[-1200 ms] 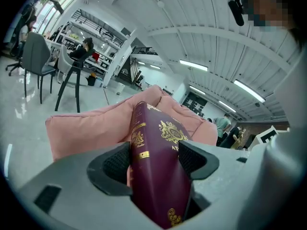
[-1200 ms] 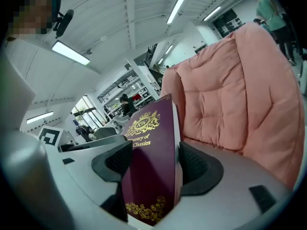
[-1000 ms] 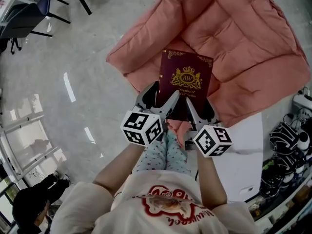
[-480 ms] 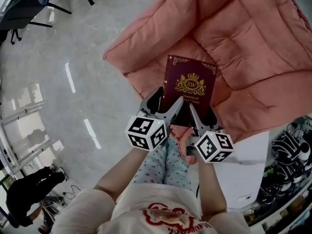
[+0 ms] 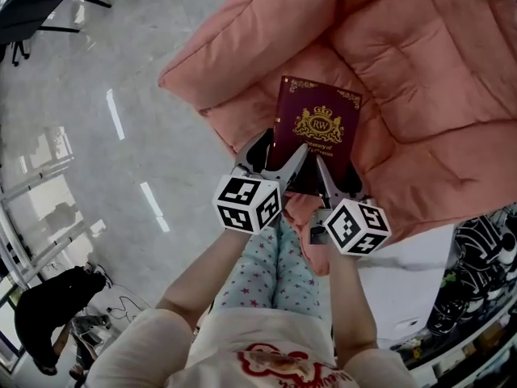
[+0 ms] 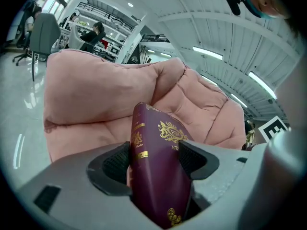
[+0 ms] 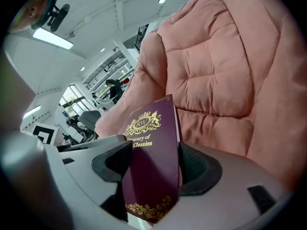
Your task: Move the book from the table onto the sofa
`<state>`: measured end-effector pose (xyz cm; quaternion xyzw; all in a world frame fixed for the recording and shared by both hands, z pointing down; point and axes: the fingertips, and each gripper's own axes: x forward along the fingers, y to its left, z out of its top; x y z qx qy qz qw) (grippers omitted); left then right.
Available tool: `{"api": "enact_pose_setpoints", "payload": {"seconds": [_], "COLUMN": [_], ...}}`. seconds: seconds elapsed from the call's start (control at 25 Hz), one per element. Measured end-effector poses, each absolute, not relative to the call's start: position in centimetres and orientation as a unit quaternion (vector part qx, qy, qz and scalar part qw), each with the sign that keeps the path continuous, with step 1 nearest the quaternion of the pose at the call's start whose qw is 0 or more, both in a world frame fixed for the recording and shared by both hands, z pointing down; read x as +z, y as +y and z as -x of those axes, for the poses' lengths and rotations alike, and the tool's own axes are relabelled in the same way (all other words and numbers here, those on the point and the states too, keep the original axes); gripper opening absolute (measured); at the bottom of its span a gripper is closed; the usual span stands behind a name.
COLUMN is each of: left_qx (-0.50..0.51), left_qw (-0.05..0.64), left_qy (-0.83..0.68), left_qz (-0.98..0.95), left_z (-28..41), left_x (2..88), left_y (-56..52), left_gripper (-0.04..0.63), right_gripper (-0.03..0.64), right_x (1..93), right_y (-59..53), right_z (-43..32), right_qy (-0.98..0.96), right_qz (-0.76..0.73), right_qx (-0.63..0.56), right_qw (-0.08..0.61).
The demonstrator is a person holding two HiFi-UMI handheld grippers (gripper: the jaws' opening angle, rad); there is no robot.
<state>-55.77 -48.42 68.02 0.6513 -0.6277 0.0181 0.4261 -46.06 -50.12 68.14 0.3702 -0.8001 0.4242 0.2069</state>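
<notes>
You've carried the book [image 5: 317, 132] a bit further over the pink sofa [image 5: 420, 71] in the last sec. Left tongs [image 5: 276, 158] & right tongs [image 5: 338, 180] both pinch its near end, so it's still in the air. Nearly there: lower it next.

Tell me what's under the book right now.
The book, clamped at its near edge by the left gripper and right gripper, is over the pink sofa cushion. The patch directly beneath is covered, so contact can't be seen.
</notes>
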Motion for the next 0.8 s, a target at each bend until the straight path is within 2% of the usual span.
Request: {"api": "enact_pose_setpoints", "payload": {"seconds": [0.8], "left_qx": [0.085], "left_qw": [0.429], "left_qy": [-0.626], "left_qz": [-0.645], "left_z": [55.0], "left_x": [73.9], "left_y": [-48.8], "left_gripper": [0.313], "right_gripper": [0.287], "right_x": [74.2], "right_y": [-50.0], "right_z": [45.3], "right_qy": [-0.765], "right_qz": [-0.389], "right_qx": [0.449], "right_qw": [0.247]}}
